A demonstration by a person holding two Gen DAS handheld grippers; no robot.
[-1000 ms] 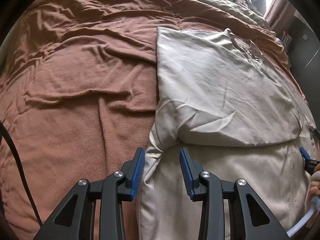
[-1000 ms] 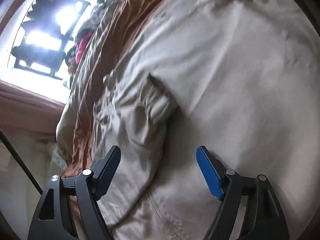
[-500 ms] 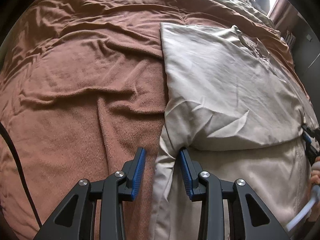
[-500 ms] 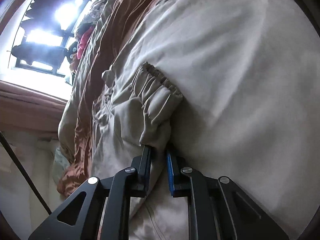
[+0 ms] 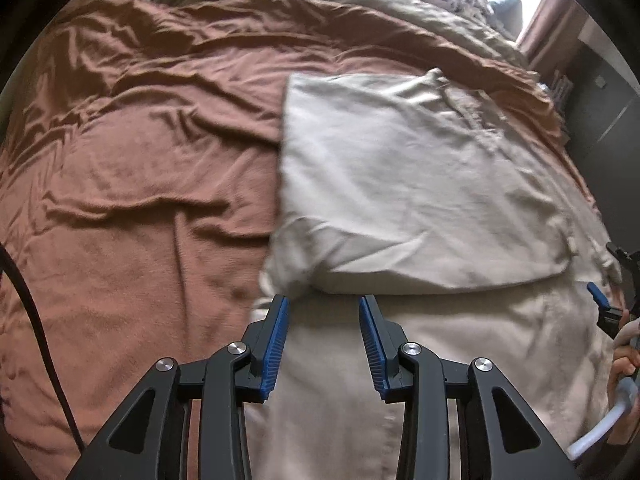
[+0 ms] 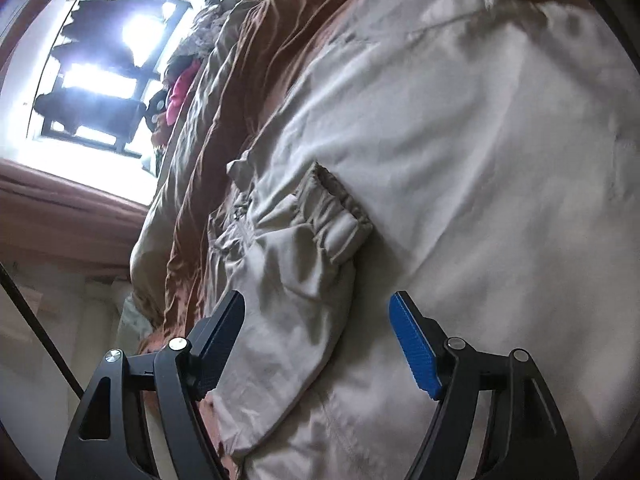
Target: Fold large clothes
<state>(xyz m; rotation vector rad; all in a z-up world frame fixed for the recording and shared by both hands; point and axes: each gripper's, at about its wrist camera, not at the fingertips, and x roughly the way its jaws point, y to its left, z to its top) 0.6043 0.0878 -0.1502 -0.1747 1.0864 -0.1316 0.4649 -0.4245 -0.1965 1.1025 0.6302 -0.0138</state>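
While jaws gape, garment (image 5: pixel 420 184) covers blanket (image 5: pixel 140 184).

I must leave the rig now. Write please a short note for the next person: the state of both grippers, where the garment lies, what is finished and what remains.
Left gripper: open, holding nothing, low over the near part of the beige garment, just before its folded edge.
Right gripper: open, holding nothing, at the sleeve with the gathered cuff.
The garment lies on the brown blanket on the bed.
Done: one part is folded over the near part.
Left: the near part lies unfolded; bring in the sleeve, then probably fold again to a compact shape.
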